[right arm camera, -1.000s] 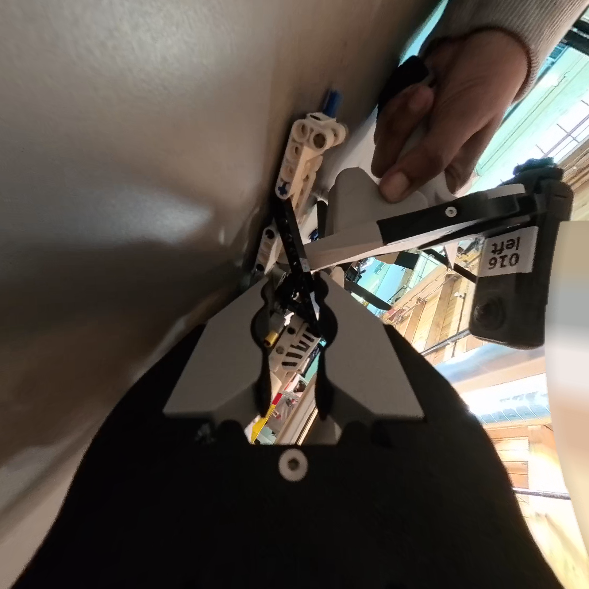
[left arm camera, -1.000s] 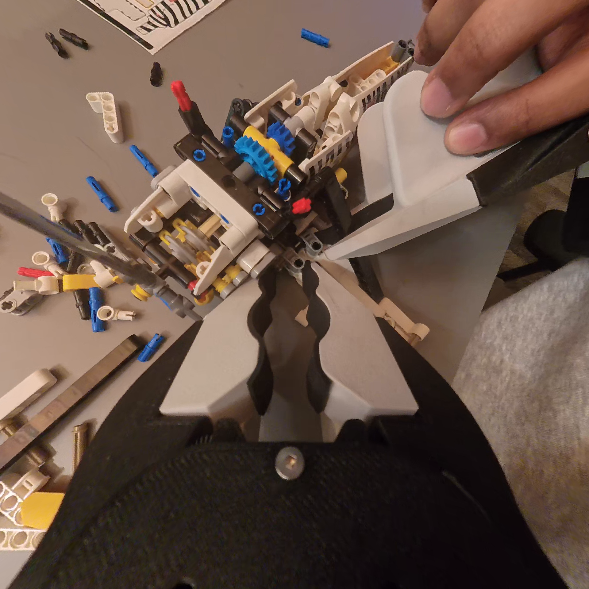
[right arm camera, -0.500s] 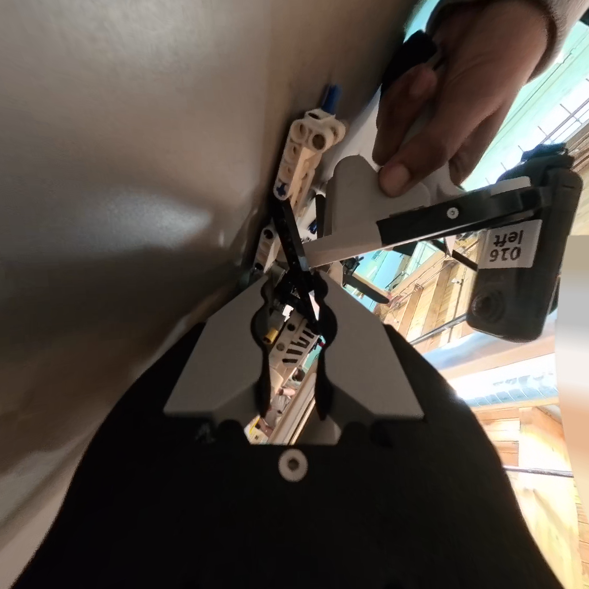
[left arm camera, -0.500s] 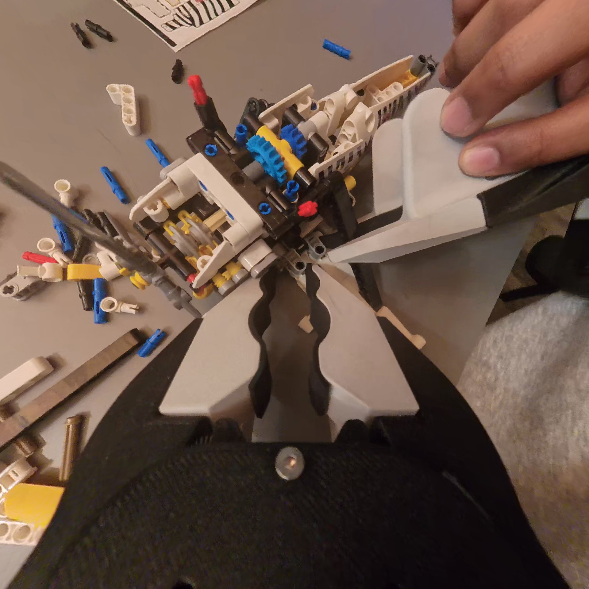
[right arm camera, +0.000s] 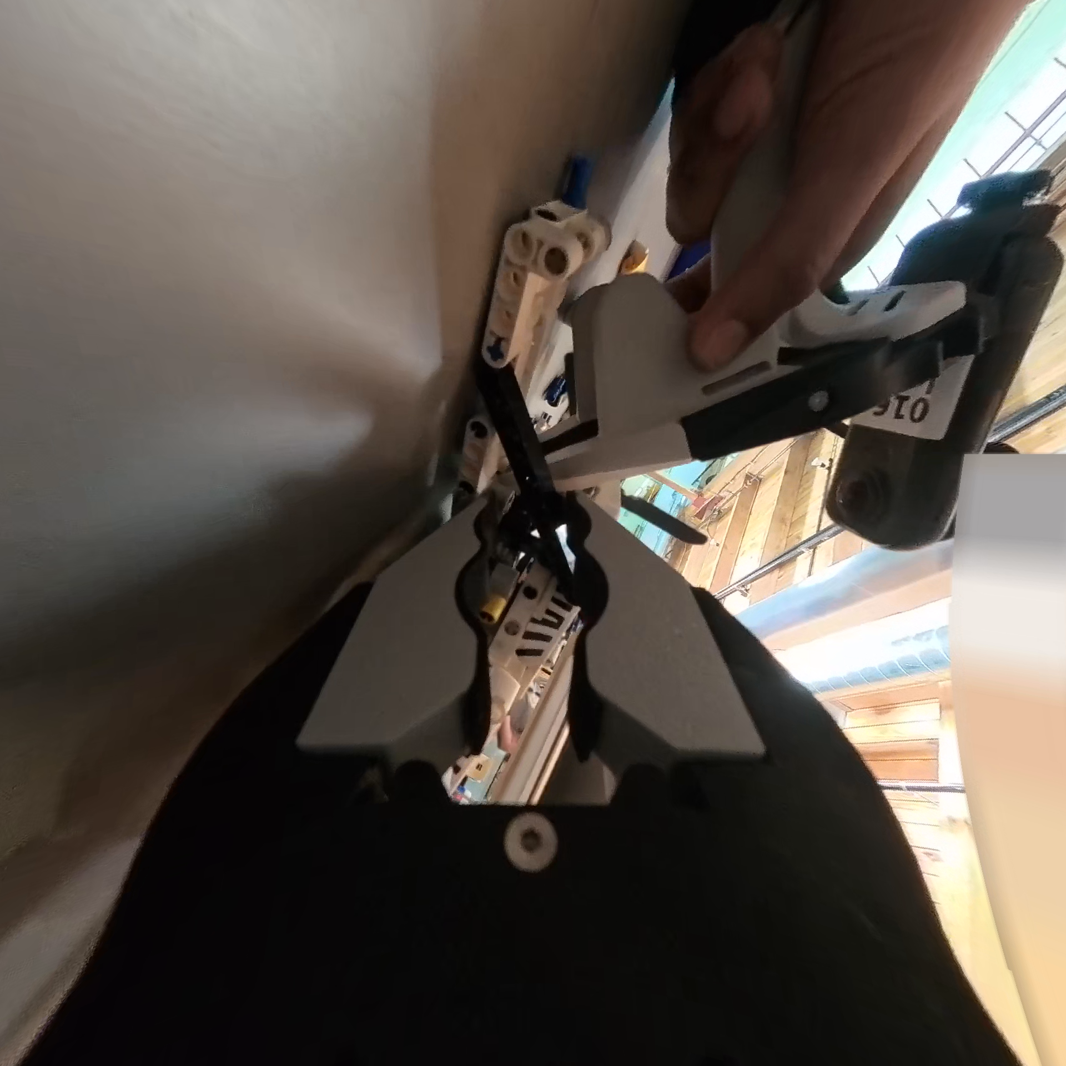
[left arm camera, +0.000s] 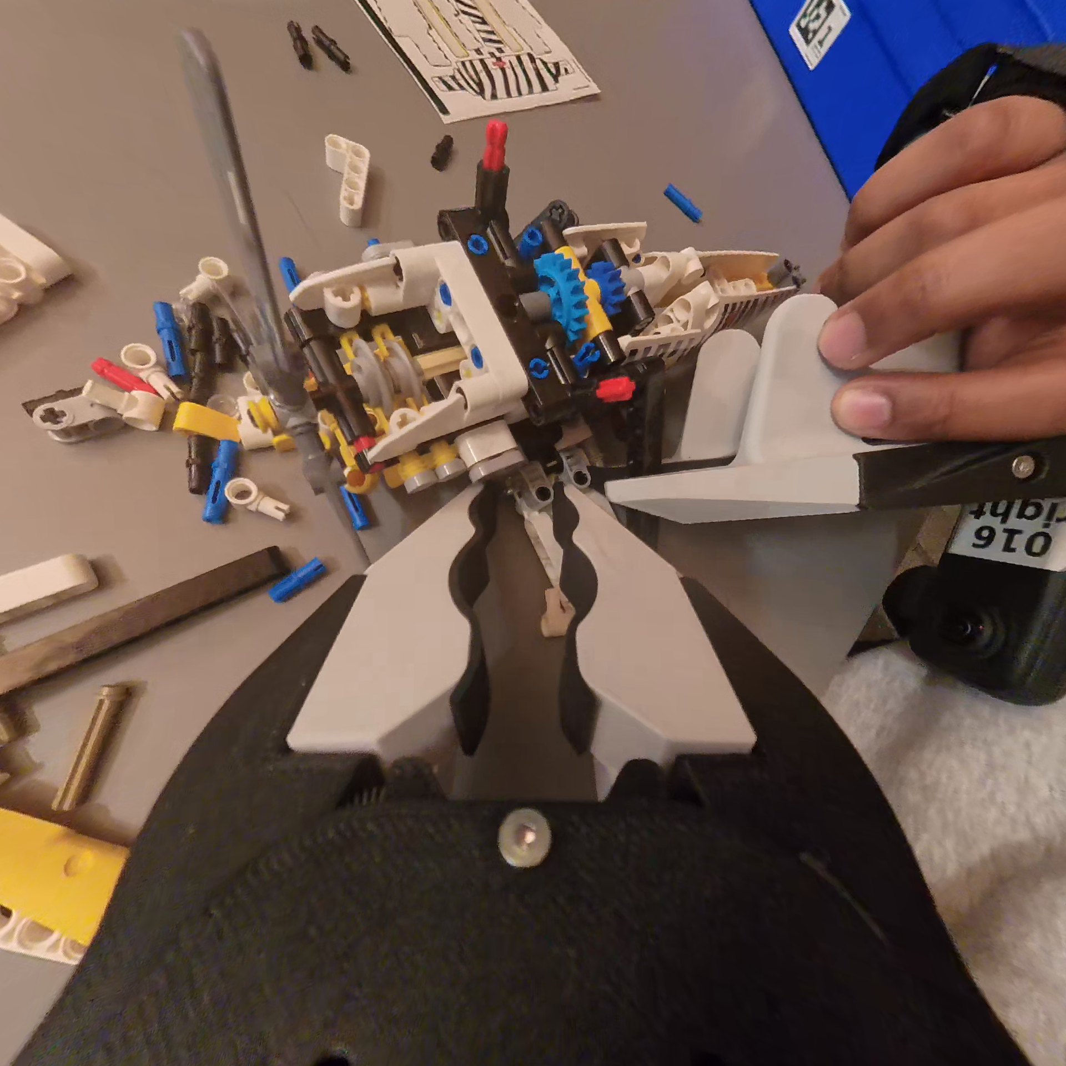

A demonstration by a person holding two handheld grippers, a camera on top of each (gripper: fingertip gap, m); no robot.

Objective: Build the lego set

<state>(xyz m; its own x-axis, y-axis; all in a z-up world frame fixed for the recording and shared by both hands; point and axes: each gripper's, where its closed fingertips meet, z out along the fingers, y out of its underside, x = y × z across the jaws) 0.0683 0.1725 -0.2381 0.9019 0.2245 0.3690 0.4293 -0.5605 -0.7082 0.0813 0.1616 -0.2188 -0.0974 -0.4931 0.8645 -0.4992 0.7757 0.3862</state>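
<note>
The half-built lego model [left arm camera: 484,346], white and black with blue gears and yellow parts, hangs above the grey table [left arm camera: 115,173]. A red axle sticks up from its top. My left gripper [left arm camera: 528,490] is shut on the small grey and white parts at the model's underside. My right gripper [right arm camera: 533,513] is shut on a long black beam [right arm camera: 513,421] at the model's side. It enters the left wrist view from the right, with a hand [left arm camera: 952,277] on its grey fingers [left arm camera: 750,479]. The model's white beams [right arm camera: 519,300] show in the right wrist view.
Loose pins and connectors [left arm camera: 190,392] lie left of the model. A clear rod [left arm camera: 231,190] slants up from it. A sticker sheet [left arm camera: 479,57] and a blue box [left arm camera: 923,57] are at the back. A dark flat bar [left arm camera: 132,617], brass pin [left arm camera: 86,744] and yellow piece [left arm camera: 52,877] lie near left.
The model has turned clockwise in the left wrist view, so the red axle now points up. Both grippers have kept their hold and turned with it.
</note>
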